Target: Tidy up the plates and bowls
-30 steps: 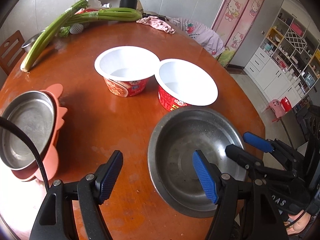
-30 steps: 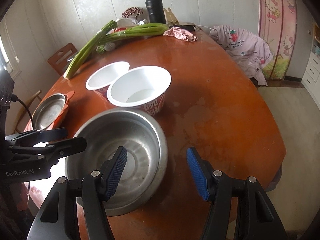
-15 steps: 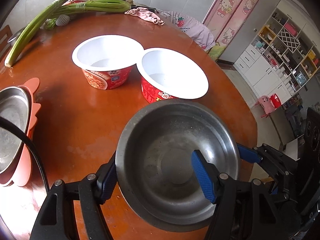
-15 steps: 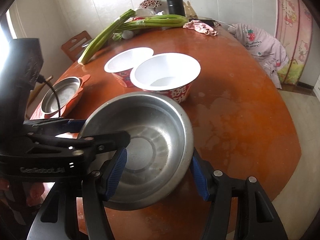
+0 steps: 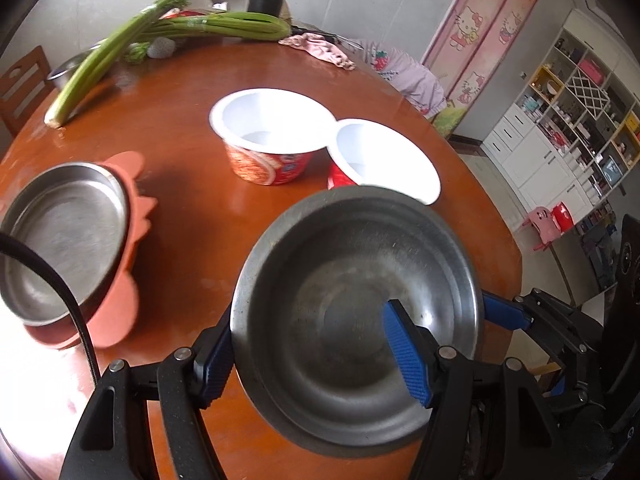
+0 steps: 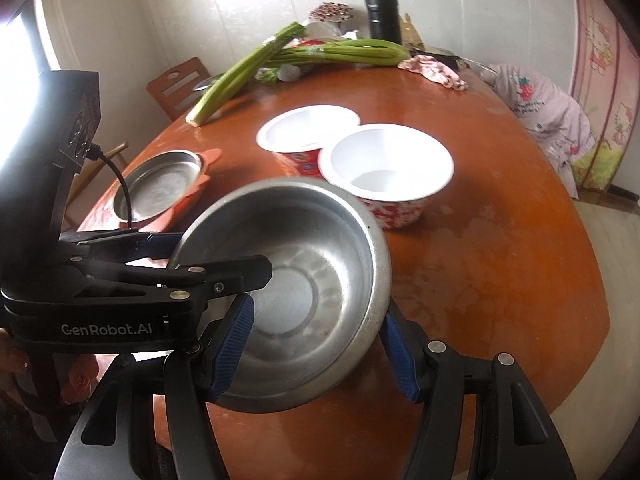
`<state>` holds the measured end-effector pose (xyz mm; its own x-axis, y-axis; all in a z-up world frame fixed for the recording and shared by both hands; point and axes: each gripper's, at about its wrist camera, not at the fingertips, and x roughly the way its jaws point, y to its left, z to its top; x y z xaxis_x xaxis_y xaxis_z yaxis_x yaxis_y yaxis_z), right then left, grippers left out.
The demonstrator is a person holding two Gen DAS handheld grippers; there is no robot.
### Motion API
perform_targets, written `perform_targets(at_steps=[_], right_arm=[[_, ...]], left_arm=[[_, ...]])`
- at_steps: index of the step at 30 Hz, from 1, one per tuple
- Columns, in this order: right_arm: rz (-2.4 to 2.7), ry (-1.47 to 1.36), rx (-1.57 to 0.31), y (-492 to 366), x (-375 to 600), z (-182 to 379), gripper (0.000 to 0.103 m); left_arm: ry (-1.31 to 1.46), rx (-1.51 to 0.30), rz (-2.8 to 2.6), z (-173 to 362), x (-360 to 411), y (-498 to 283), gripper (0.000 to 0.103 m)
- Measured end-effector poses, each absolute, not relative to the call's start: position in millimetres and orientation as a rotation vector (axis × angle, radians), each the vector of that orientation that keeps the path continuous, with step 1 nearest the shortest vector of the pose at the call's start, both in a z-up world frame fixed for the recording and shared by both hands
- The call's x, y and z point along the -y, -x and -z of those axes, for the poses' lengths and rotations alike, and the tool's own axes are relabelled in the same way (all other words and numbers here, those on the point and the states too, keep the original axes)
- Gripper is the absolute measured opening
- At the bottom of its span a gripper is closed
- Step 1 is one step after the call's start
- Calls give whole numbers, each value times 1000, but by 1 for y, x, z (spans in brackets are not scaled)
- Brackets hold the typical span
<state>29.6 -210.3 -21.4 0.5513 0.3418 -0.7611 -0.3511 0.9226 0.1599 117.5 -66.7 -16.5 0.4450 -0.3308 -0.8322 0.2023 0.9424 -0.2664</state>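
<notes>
**Operator:** Which step is in hand?

**Technician:** The steel bowl (image 5: 352,312) is being carried. It appears to be raised clear of the table (image 5: 192,184) and tilted, in front of the two paper noodle cups (image 5: 272,140). Its wall is straddled on one side by the left gripper (image 5: 308,328) and on the other by the right gripper (image 6: 318,312). On each, one pad is set inside the bowl and one outside. The jaws are held at a middling width and are judged to be bearing on the bowl.

**Operator:** What is called for next?

**Technician:** A destination must be chosen, probably the smaller steel dish (image 5: 64,240) on the orange plate (image 5: 120,312). Both hands should be moved together and the bowl levelled before it is lowered. A slip is likely if either grip is eased early.

**Operator:** What writing can be read?

**Technician:** "GenRobot.AI" (image 6: 106,329) is printed on the left gripper's body. Cartoon cats are shown on the pink door (image 5: 476,32). The print on the cups cannot be read.
</notes>
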Motion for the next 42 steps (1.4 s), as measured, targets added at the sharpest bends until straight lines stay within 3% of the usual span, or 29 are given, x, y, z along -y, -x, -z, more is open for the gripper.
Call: perform_targets(at_steps=[13,42], right_arm=[[-490,61,-935,-25,169,32,65],[-443,24,-963,-32,192,41,65]], left_arm=[[156,-1085,278,29,29,-103,69],[93,-1037,261,24,42,-101,70]])
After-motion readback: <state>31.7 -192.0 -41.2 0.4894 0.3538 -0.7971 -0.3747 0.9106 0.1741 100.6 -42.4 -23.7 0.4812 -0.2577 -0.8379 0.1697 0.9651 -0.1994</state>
